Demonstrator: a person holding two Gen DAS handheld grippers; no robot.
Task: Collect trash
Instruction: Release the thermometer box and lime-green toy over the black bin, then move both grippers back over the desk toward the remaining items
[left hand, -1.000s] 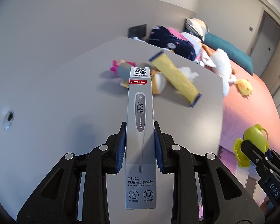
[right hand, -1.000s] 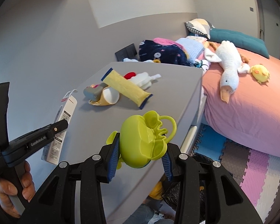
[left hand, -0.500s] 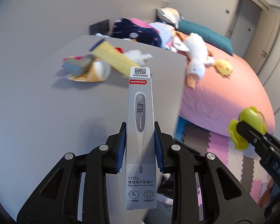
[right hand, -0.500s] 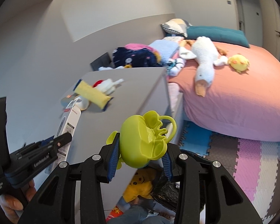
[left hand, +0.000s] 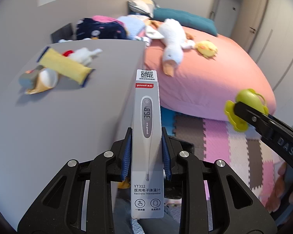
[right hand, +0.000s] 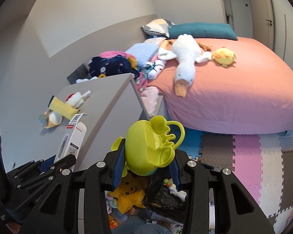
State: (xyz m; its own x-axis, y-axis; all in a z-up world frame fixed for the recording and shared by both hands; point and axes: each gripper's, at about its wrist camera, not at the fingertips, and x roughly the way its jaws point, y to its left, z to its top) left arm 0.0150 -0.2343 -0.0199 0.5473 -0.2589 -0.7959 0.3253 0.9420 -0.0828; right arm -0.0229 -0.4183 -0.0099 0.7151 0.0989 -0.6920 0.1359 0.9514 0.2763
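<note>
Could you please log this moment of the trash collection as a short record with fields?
left gripper: shut on the thermometer box, held upright
right gripper: shut on the yellow-green plastic toy
black trash bag: on the floor below the right gripper, mouth open
table: grey; yellow pouch, white cup and a small white plush lie at its far end
bed: pink cover, white goose plush and yellow chick plush on top
floor: pastel foam mats
</note>
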